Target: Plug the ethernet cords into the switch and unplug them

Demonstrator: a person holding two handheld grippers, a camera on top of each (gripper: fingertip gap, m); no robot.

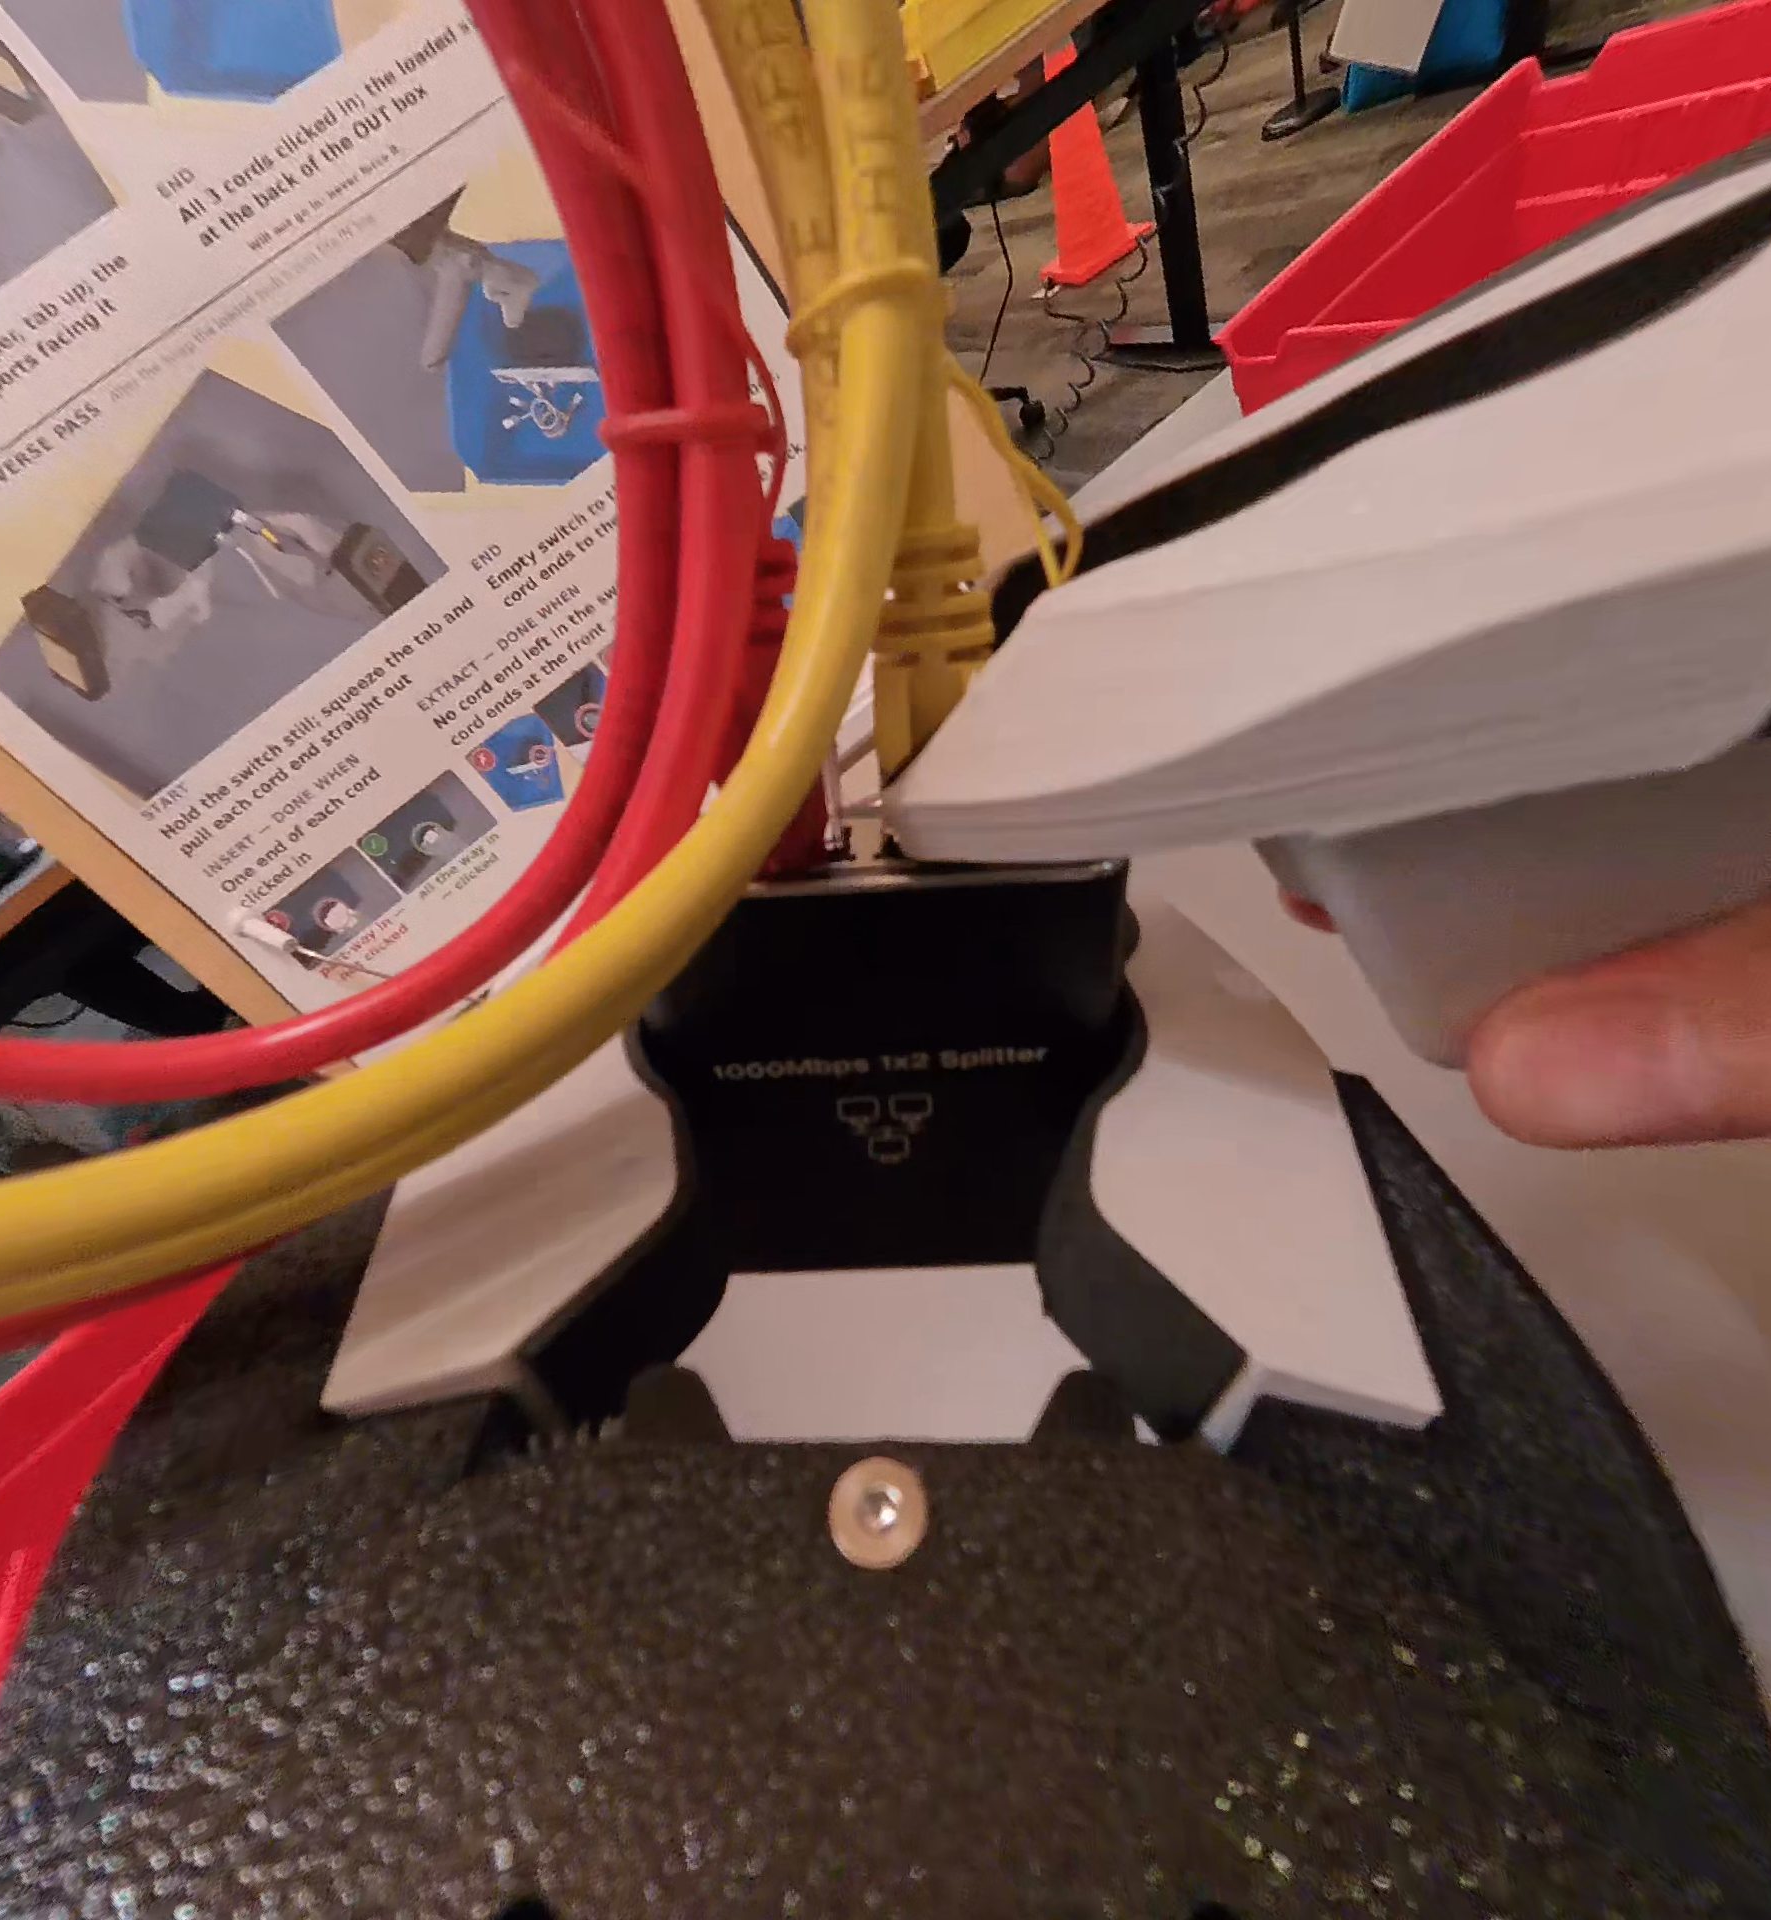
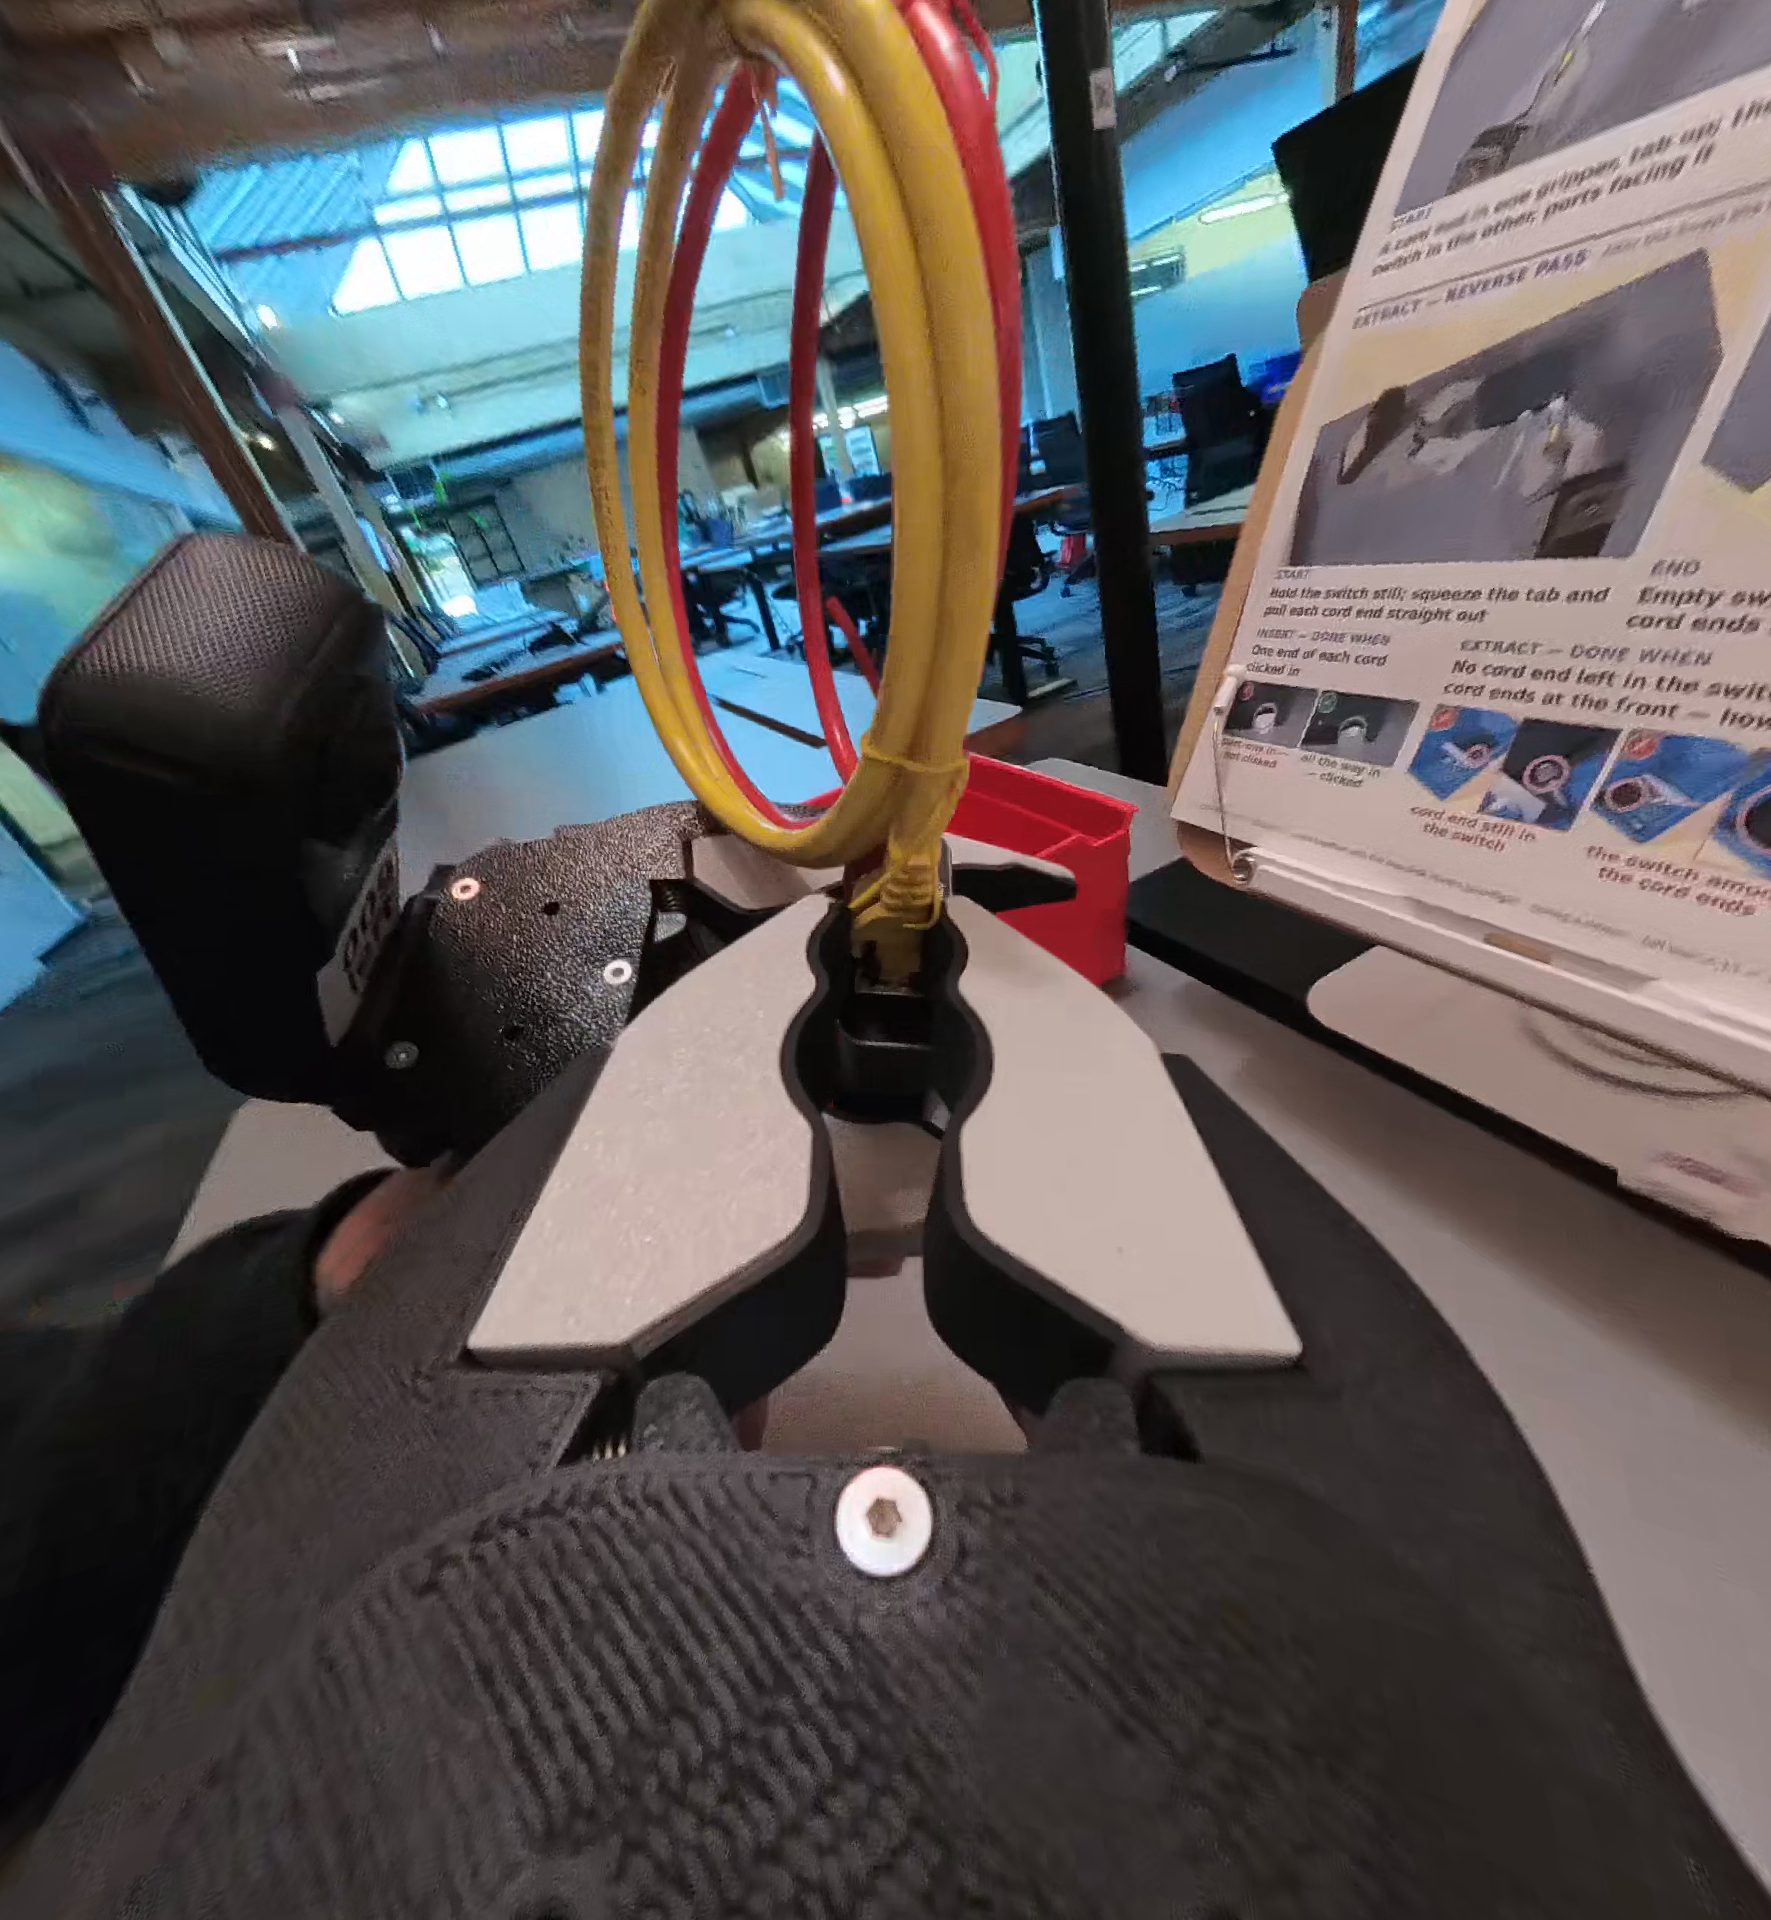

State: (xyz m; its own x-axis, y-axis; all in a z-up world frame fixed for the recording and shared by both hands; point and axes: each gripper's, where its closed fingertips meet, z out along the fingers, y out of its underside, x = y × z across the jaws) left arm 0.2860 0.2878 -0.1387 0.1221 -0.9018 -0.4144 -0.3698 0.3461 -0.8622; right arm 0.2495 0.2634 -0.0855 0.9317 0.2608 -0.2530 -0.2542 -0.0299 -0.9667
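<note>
Biggest thing around is the instruction sheet [image 2: 1546, 582] clipped to a wooden board, propped up at a slant on the right in the right wrist view and filling the upper left of the left wrist view [image 1: 268, 499]. It's covered in photos and printed text.

Next, the red bin [image 1: 1546, 197], up in the top right corner of the left view, with a smaller piece of red bin [image 2: 1057, 862] peeking out behind the grippers in the right one.

The left gripper [image 1: 886, 1039] is clamped on the black switch [image 1: 886, 1101], its two white fingers pressed against the box's sides, ports pointing away from the camera. So the switch sits up in the air, between those fingers.

The right gripper [image 2: 886, 966] comes in from the right in the left view as a big white wedge [image 1: 1380, 644], a person's fingertip [image 1: 1670, 1060] underneath it. It's pinched on the yellow cord's [image 2: 902, 520] plug end, right where the plug [image 2: 896, 914] meets the switch port [image 2: 876, 1029]. Can't tell whether it's clicked all the way in.

The yellow cord [image 1: 465, 1060] and the red cord [image 1: 652, 582] are both coiled into loops and each tied with a matching twist tie, standing up above the switch. The red cord's plug [image 1: 808, 821] sits in the port just beside the yellow one.

Way off in the background, an orange cone [image 1: 1089, 208] on the floor.
</note>
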